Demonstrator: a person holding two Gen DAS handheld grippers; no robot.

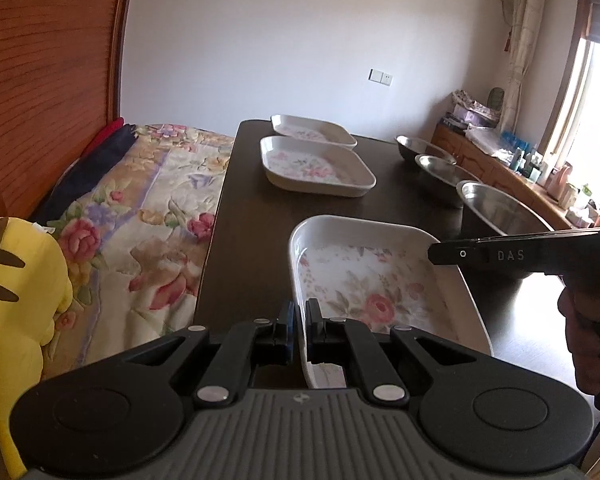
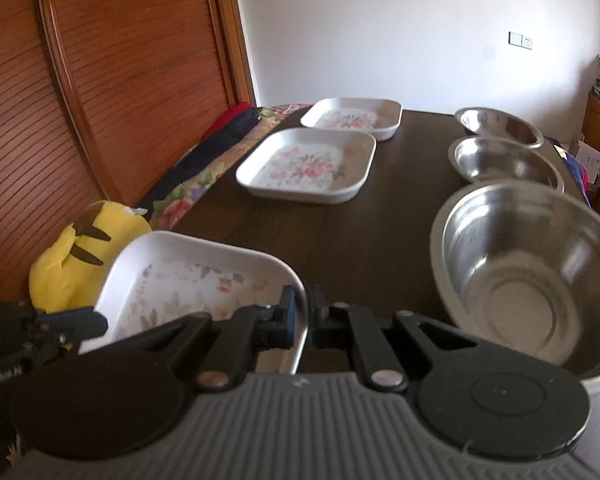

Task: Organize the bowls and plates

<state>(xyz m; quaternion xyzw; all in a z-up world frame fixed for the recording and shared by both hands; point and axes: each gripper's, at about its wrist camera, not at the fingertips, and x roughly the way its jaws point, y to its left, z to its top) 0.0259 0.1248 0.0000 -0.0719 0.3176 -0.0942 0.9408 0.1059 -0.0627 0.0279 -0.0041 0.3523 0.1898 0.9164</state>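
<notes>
The left gripper (image 1: 298, 320) has its jaws clenched on the left rim of the near floral plate (image 1: 376, 280), one pad outside the wall and one inside. The right gripper (image 2: 305, 312) grips the same plate (image 2: 204, 280) on its right rim, jaws likewise pinched across the wall. The plate is a white rounded rectangle with a flower print, its long axis running away from the jaws toward the far end of the table (image 1: 252, 208); in the right wrist view it sits tilted, the near right corner lowest in frame. Whether it rests on the table or hangs just above it cannot be told.

Beyond the jaws, well apart from the held plate, two more floral plates lie flat in a line: the middle plate (image 1: 316, 166) and, just behind it, the far plate (image 1: 312, 130). To the right of the jaws stand three steel bowls in a row, the near bowl (image 2: 528, 276) largest in view, then the middle bowl (image 2: 504, 160) and the far bowl (image 2: 500, 126).

The table is dark wood-grain. Left of it lies a bed with a flowered quilt (image 1: 140, 216), a yellow plush toy (image 1: 16, 300) and a slatted wooden headboard (image 1: 48, 68). A white wall (image 1: 280, 40) stands behind, and a curtained window (image 1: 588, 92) is at the right.
</notes>
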